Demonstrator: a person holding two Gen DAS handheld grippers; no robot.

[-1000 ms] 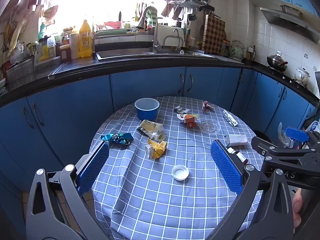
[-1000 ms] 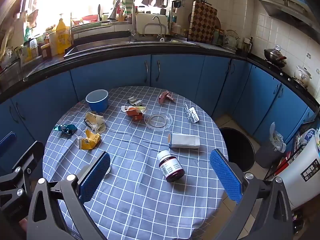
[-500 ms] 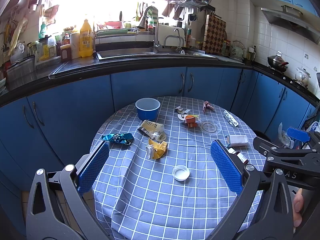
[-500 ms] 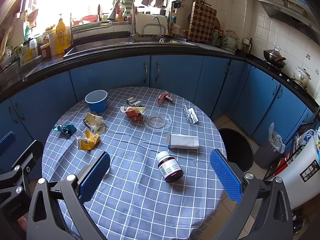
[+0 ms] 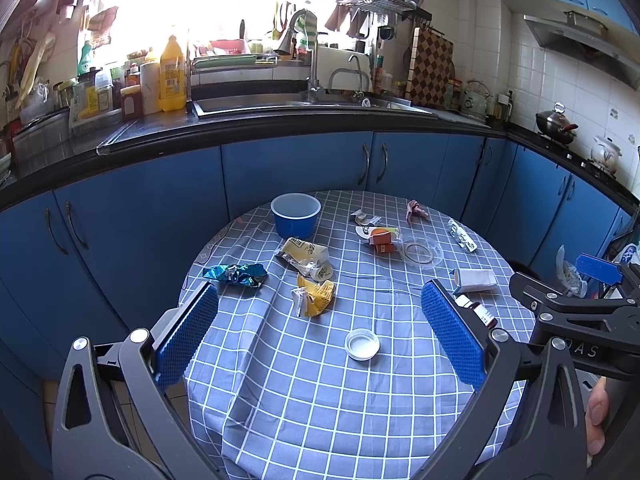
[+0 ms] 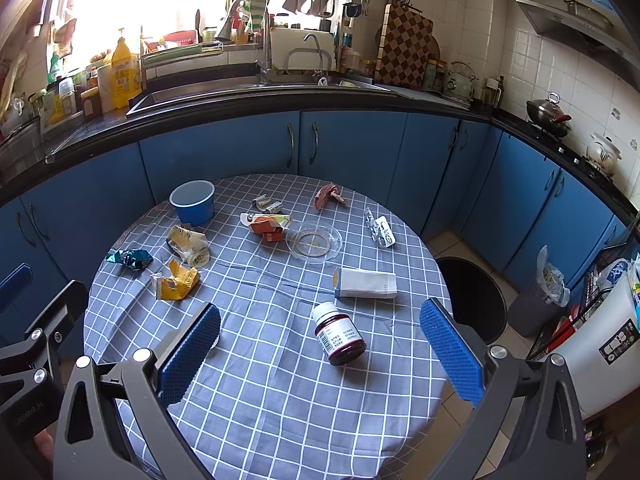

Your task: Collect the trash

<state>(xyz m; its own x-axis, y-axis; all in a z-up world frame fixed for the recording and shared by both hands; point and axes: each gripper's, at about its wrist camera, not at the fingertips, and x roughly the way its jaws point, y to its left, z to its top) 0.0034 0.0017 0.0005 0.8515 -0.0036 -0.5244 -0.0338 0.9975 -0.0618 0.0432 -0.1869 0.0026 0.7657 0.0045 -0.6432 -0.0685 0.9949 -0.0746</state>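
Note:
Trash lies scattered on a round table with a blue checked cloth point(image 5: 312, 392): a teal foil wrapper point(image 5: 236, 274), two yellow wrappers point(image 5: 314, 298) point(image 5: 306, 258), an orange carton point(image 5: 380, 240), a white lid point(image 5: 362, 344), a clear plastic lid point(image 6: 314, 242), a white box point(image 6: 366, 283), a dark bottle point(image 6: 340, 334), a blister pack point(image 6: 380, 232) and a pink wrapper point(image 6: 328, 196). My left gripper point(image 5: 320, 332) hovers open above the near edge, over the white lid. My right gripper point(image 6: 320, 352) is open, with the bottle between its fingers' lines but apart.
A blue cup point(image 5: 296, 214) stands at the table's far side. A black bin point(image 6: 468, 296) sits on the floor right of the table. Blue cabinets point(image 5: 300, 168) and a sink counter ring the room. A white appliance point(image 6: 608, 344) stands at far right.
Both grippers have drifted slightly; the view has shifted a little, the table appearing marginally nearer. Nothing on the table has moved, and both grippers stay open.

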